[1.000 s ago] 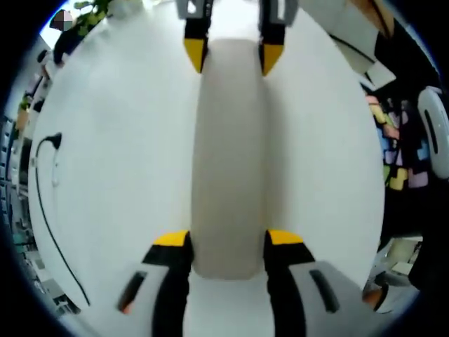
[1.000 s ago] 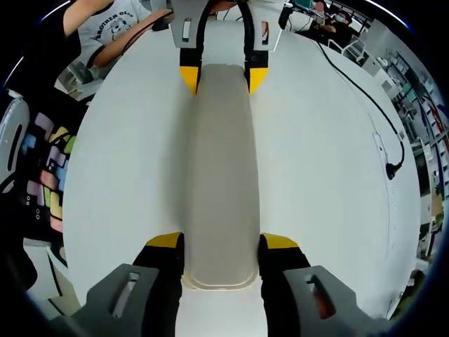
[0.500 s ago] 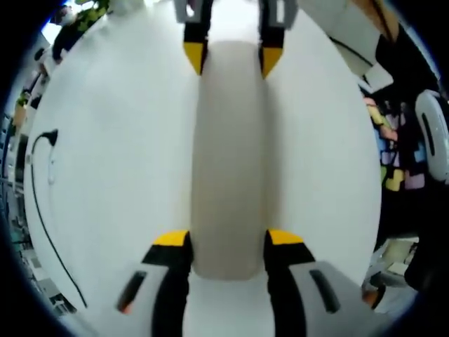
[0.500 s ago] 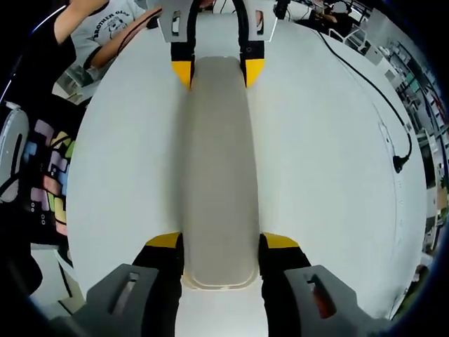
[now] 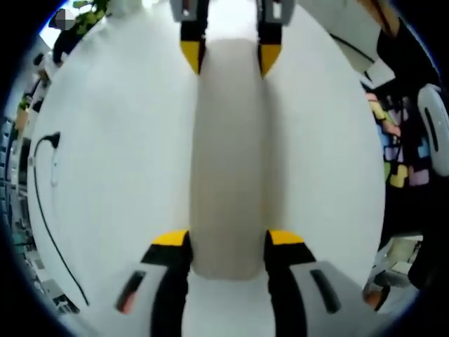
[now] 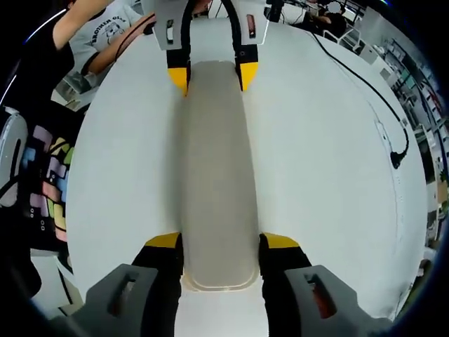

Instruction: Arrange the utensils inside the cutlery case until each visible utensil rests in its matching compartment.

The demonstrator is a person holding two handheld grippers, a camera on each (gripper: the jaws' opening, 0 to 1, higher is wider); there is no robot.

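Left gripper view: my left gripper (image 5: 227, 240) pinches case (image 5: 228, 154) end.
Right gripper view: right gripper (image 6: 220, 243) pinches other end.
Risk: uneven pull, case slips on table (image 5: 112, 161).

Each view looks close along the beige cutlery case (image 5: 228, 154) from opposite ends, sharing the white table (image 6: 316, 161).

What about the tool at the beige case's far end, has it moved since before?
Yes, slightly: in the right gripper view the left tool, with the case end it holds, slid away from the black cable plug.
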